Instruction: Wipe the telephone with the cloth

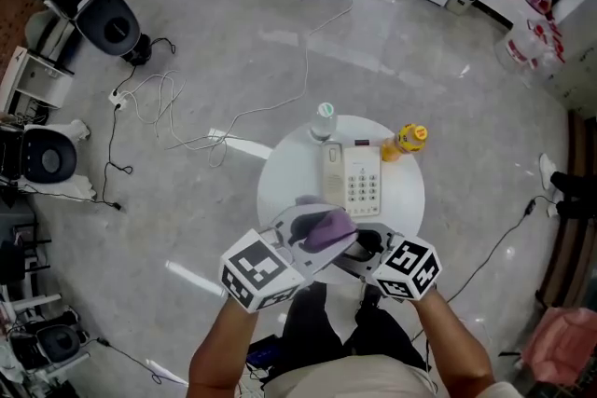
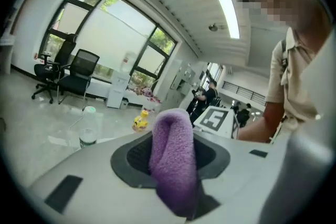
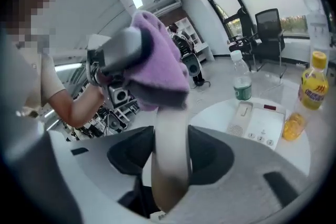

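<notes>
Left gripper (image 1: 312,247) clenched on purple cloth (image 2: 172,155), folded hump poking out past the jaws, held over the table's (image 1: 289,172) near edge. Right gripper (image 1: 368,244) closed against a pale bar (image 3: 169,134) running up to the cloth. Telephone (image 1: 353,179) mid-table, handset on its left. Water bottle (image 1: 323,121) at far edge, yellow bottle (image 1: 407,142) far-right edge.
</notes>
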`<action>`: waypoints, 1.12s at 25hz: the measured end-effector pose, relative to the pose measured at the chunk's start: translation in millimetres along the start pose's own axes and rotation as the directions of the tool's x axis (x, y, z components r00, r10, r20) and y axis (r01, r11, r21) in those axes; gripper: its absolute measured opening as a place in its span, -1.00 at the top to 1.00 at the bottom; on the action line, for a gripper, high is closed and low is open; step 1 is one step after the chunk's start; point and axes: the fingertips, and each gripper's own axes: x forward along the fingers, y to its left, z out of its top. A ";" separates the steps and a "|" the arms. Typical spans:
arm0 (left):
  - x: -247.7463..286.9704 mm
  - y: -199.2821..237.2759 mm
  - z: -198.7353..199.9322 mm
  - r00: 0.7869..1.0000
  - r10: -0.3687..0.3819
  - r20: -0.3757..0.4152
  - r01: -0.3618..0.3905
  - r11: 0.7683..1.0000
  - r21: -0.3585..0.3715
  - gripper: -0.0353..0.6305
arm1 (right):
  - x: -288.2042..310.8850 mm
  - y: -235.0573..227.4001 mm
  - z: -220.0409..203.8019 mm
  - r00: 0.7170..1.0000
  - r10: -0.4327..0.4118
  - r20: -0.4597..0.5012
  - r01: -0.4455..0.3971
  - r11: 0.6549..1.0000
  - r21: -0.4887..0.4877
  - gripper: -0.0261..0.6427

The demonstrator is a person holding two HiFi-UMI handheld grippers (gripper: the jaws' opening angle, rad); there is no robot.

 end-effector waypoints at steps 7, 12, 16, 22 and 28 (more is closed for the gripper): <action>13.6 16.5 -19.8 0.995 0.051 -0.085 -0.047 0.998 0.046 0.46 | -0.7 -6.1 -7.6 1.000 0.014 -0.014 -0.014 1.000 0.023 0.38; 9.9 39.2 -19.2 0.993 0.103 -0.061 -0.101 0.995 0.026 0.46 | -3.1 -12.6 -11.5 1.000 0.024 -0.003 -0.024 0.997 0.073 0.38; 1.4 59.4 -23.9 0.984 0.166 -0.068 -0.165 0.986 0.027 0.46 | -6.2 -15.8 -17.5 1.000 0.028 -0.007 -0.027 0.996 0.089 0.38; -20.9 89.9 -38.2 0.950 0.290 -0.118 -0.283 0.956 0.073 0.46 | -15.3 -19.6 -14.4 0.999 0.036 0.040 -0.042 0.987 0.154 0.38; -55.8 109.9 -28.3 0.922 0.386 -0.019 -0.385 0.922 0.035 0.46 | -23.9 -35.2 -5.8 0.995 -0.024 0.097 0.002 0.975 0.222 0.38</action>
